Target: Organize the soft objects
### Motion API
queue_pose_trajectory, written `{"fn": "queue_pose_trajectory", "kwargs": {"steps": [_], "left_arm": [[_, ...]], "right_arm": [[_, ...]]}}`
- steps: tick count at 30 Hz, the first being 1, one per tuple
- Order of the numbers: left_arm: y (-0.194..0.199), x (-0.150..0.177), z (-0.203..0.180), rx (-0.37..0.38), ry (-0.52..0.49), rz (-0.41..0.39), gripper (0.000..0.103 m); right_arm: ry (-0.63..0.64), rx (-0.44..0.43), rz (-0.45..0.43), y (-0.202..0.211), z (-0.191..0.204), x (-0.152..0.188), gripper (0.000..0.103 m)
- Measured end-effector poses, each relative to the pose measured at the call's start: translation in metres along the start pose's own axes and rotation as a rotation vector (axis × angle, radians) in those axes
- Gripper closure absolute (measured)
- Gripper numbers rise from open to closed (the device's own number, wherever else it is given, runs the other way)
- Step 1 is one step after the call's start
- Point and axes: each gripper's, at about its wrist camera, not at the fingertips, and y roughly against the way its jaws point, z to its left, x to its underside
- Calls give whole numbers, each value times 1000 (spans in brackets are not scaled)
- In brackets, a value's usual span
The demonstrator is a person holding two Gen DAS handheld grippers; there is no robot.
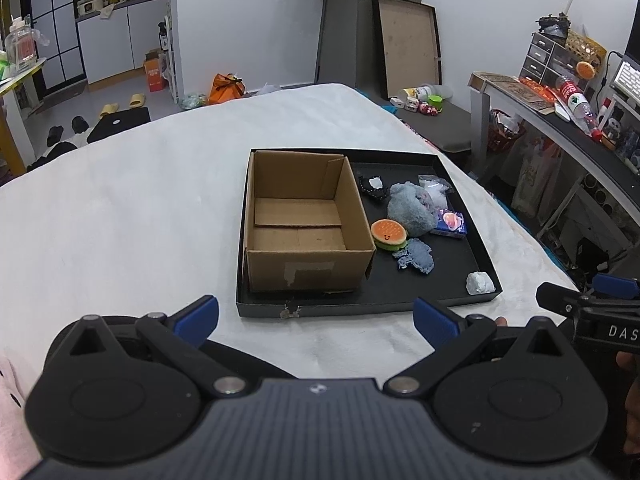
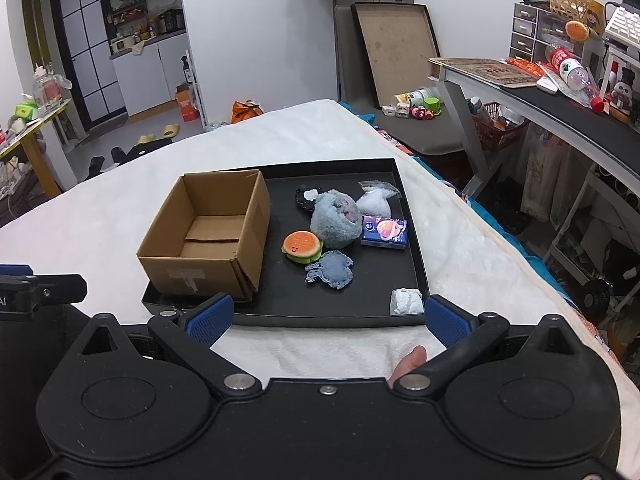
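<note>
Both claws wide open, empty. White wad (image 2: pixel 406 301) at 12-1 o'clock, just off right claw (image 2: pixel 328 318); left claw (image 1: pixel 316 318) farther.

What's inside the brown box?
Nothing shows inside the cardboard box: only its bare bottom flaps. The near wall hides the floor strip just behind it. The soft toys lie beside it on the black tray.

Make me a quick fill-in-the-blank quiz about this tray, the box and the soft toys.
1. The cardboard box holds ____ objects.
2. The burger toy lies between the box and the grey ____ toy.
3. The crumpled white wad sits in the black tray's near ____ corner.
4. Both grippers' jaws stand ____.

Missing words: no; plush; right; open
</note>
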Motion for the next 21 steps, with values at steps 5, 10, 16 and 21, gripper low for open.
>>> {"fn": "queue_pose_trajectory", "kwargs": {"steps": [5, 10, 16, 21], "left_arm": [[-10, 0, 4, 6, 13, 6, 0], [-23, -4, 8, -6, 16, 17, 0], [-38, -7, 13, -20, 29, 30, 0], [-48, -12, 21, -28, 55, 19, 0]], "right_arm": [[-8, 4, 8, -9, -4, -2, 0], [-16, 16, 31, -22, -10, 0, 0], [-43, 31, 36, -36, -17, 0, 0], [-79, 51, 39, -49, -27, -4, 1]]}}
